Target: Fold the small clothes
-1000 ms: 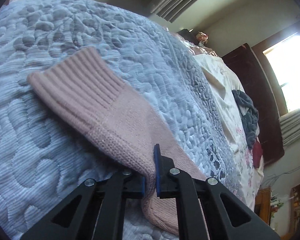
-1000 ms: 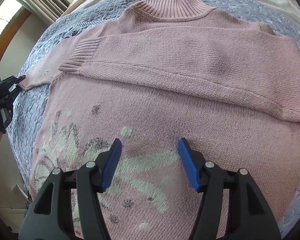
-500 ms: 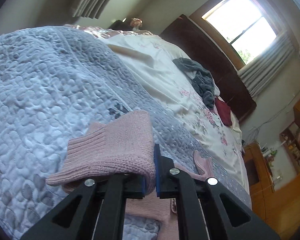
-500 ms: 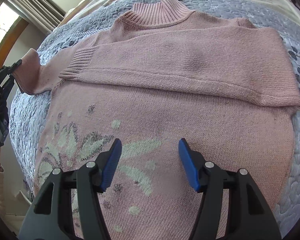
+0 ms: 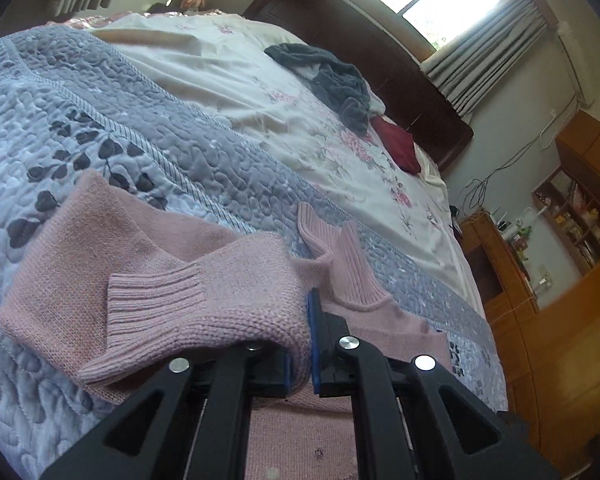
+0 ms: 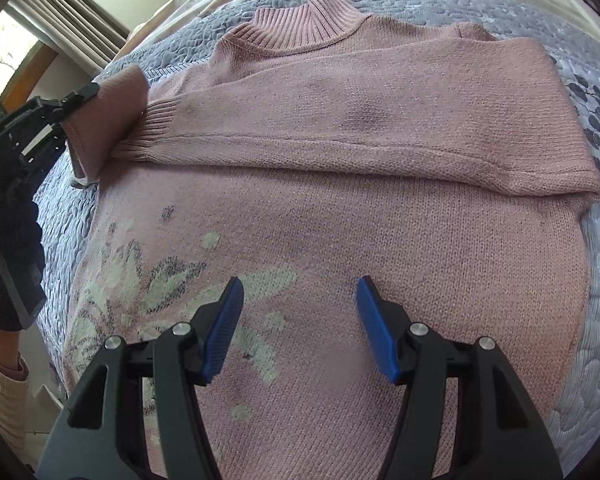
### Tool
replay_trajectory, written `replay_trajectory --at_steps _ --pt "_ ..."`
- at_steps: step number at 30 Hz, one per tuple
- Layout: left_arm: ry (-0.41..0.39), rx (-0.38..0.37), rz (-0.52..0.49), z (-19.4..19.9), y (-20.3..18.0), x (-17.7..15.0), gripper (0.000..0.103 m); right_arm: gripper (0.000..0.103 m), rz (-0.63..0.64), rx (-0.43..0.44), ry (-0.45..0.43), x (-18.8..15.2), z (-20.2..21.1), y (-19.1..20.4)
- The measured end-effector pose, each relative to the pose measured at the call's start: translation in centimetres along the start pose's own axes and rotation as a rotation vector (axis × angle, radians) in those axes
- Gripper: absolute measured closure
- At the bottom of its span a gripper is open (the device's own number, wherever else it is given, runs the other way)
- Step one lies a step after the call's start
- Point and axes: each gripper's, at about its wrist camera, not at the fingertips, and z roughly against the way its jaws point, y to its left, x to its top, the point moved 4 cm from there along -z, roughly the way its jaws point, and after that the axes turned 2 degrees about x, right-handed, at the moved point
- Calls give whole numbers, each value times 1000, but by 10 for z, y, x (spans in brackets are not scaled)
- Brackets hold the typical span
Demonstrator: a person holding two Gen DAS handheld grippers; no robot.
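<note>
Since the earlier frame, the left fingers had carried the sleeve up off the quilt and in over the pink sweater. They were pinched tight on its knit, likely to fold it across the chest. The right fingers stood wide and held nothing, just above the sweater's front. From the right wrist view, the lifted sleeve was at 10 o'clock. The sweater lay flat on the bed, its other sleeve already folded over.
</note>
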Motion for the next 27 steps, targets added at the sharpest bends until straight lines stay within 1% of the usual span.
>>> replay_trajectory --at_steps 5,8,9,11,13,15,16,17,18,19,20,21,23,24,27 --pt "76 43 16 -33 10 -25 96 44 -7 15 6 1 0 -2" --pt "123 57 31 -45 17 -38 95 44 -4 11 11 1 0 -3" --pt "136 60 32 -48 20 -42 92 44 -3 8 12 1 -1 -3" --pt "141 59 25 -48 21 -46 91 44 -6 6 15 2 -1 -3" --pt "160 45 22 -41 19 -50 91 44 -15 11 18 2 -2 -5" --pt "192 20 30 -26 18 -55 85 44 -29 21 22 4 -2 -6" --pt "205 5 33 -15 18 -58 84 44 -35 27 25 4 -2 -8" --pt "206 -23 39 1 19 -61 84 44 -42 31 28 5 -1 -8" --pt "196 -41 39 18 20 -63 81 44 -51 30 33 5 0 -9" --pt "173 -40 24 35 24 -62 81 44 -54 28 37 7 1 -7" --pt "142 -15 1 51 28 -57 80 44 -49 25 36 9 3 -5" --pt "107 29 -26 64 34 -49 80 44 -42 21 32 12 5 -1" --pt "67 147 -87 76 47 -28 78 44 -32 31 30 21 7 9" --pt "59 198 -107 78 54 -17 78 44 -30 46 29 27 7 17" --pt "84 322 -118 69 78 6 78 44 1 65 22 47 7 44"
